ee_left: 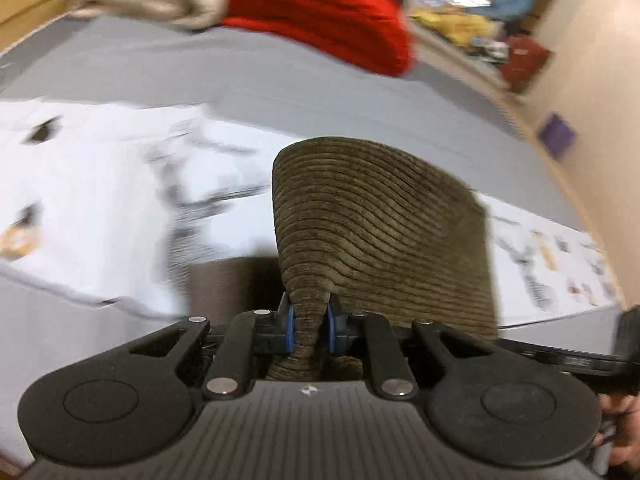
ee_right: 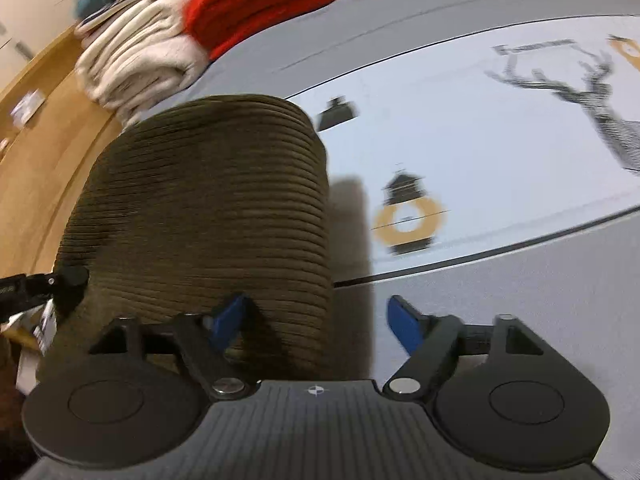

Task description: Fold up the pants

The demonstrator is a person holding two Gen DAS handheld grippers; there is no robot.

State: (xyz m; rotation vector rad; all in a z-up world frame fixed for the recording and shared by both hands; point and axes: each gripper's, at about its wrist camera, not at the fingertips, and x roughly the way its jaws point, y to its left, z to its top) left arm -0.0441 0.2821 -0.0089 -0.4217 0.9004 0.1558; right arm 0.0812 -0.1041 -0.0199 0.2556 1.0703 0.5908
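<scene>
The left hand-held gripper (ee_left: pixel 311 330) pinches a bunched edge of the brown corduroy pants (ee_left: pixel 372 216), lifting them off the grey desk (ee_left: pixel 280 80) for a fold, while the right hand-held gripper (ee_right: pixel 316 326) gapes wide and empty beside the cloth.

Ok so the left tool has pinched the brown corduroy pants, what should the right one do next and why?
Probably close the right tool on the pants' near edge. It stands open with that edge between its pads, while the left tool already grips a bunched fold; both corners held lets the fold proceed.
</scene>
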